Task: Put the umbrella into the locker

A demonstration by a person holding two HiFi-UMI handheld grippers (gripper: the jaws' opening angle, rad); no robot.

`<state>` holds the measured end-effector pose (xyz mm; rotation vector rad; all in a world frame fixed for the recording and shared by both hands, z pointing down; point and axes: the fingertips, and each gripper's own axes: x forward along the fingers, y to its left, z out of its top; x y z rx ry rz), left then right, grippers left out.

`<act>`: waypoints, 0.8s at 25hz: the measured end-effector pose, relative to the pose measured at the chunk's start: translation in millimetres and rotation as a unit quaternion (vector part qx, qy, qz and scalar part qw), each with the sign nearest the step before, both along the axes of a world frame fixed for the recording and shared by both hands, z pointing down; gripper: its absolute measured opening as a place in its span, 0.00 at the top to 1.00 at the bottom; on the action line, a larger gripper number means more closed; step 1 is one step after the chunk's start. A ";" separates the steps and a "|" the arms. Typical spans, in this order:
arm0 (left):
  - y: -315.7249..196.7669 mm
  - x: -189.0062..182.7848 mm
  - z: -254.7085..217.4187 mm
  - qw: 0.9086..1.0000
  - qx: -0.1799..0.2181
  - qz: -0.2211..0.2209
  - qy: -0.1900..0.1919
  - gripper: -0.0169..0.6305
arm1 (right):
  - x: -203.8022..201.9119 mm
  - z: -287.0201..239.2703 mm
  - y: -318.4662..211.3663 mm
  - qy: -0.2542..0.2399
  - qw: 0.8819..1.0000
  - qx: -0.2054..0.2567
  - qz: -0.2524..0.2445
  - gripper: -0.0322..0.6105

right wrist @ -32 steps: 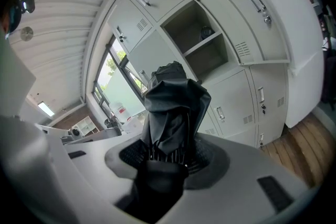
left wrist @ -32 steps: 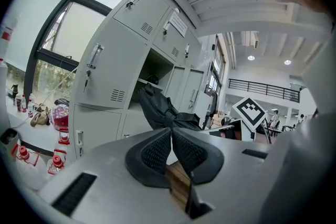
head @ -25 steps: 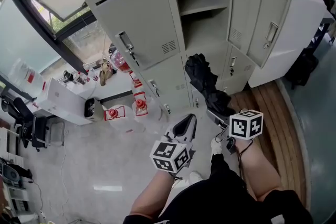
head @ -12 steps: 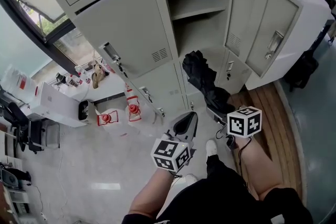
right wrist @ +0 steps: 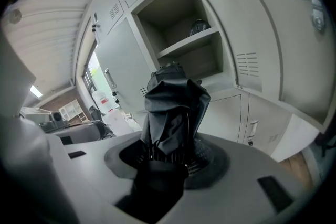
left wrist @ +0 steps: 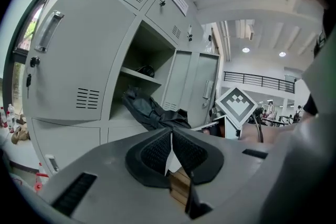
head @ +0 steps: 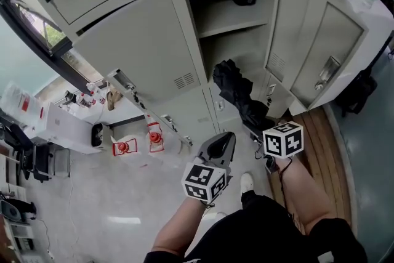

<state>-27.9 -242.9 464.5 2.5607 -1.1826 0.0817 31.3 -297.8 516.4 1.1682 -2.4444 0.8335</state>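
the right gripper (head: 255, 131) pinched a folded black umbrella (head: 236, 91), whose canopy end was held up in front of the open locker (head: 229, 26), below its shelf. the left gripper (head: 219, 147) was beside it, jaws pressed together, empty.

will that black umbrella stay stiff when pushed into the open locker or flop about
The black folded fabric umbrella likely has a stiff core, since it stands up from the right claw. Its loose, crumpled canopy will probably flop and may snag on the grey metal locker edge.
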 end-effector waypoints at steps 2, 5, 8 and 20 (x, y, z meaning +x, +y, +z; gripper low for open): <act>-9.1 4.5 -1.7 1.000 0.004 0.002 -0.004 0.94 | 3.3 -0.6 -13.3 0.009 1.000 0.002 -0.003 0.58; -21.6 9.2 -3.3 1.000 0.008 0.004 -0.009 0.94 | 6.3 -2.6 -32.8 0.024 1.000 0.010 -0.007 0.58; -32.3 12.0 -3.2 1.000 0.009 0.003 -0.013 0.94 | 7.1 -4.8 -51.0 0.044 0.999 0.020 -0.014 0.58; -72.0 20.2 -7.5 0.999 0.012 -0.022 -0.025 0.94 | 9.5 -11.5 -124.3 0.161 0.982 0.083 -0.056 0.58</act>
